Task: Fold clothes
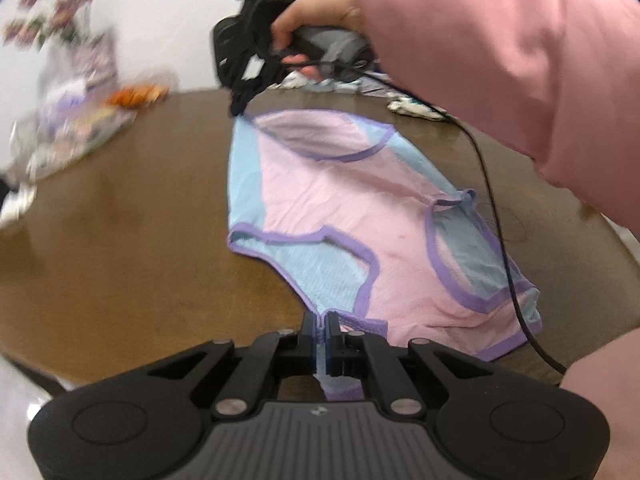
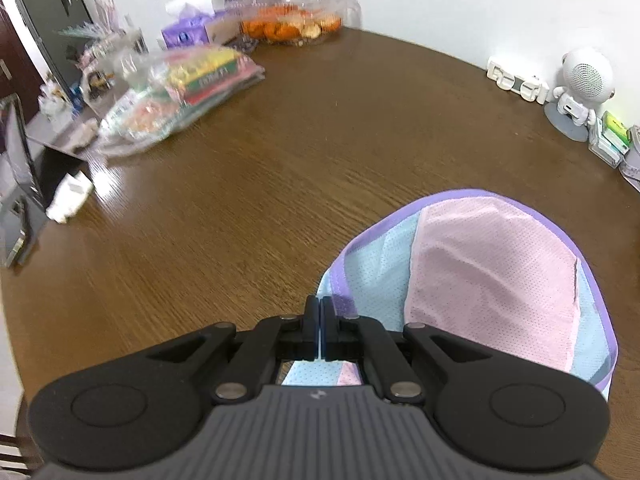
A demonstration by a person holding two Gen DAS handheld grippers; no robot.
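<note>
Both grippers are pinched fully closed on the same garment, a pink and blue sleeveless top (image 1: 340,200) with purple trim that lies partly on the brown table (image 1: 120,240). The left gripper (image 1: 324,328) has a purple strap edge caught between its fingers, with the top spreading out ahead of it. The right gripper (image 1: 240,108), held by a hand (image 1: 316,20) in a pink sleeve (image 1: 500,60), grips the far edge of the top, and in its own view (image 2: 321,328) blue fabric runs between its closed fingers while the rest billows to its right.

The hold on each side looks thin, only a trimmed edge, so a sharp pull could slide the slippery mesh out of one gripper and let that side drop unevenly. The black cable (image 1: 496,216) drapes across the top just right of the left gripper; it may drag or get folded inside the cloth. If the two grippers travel unevenly, the fold would likely come out skewed.

How much cloth sits inside either grip is hidden by the fingers. The right gripper's tips are blurred and dark in the left view. The clutter far ahead and left of the grippers, bags and orange food, is smeared by blur. The sleeve cuts off the top's right side.
</note>
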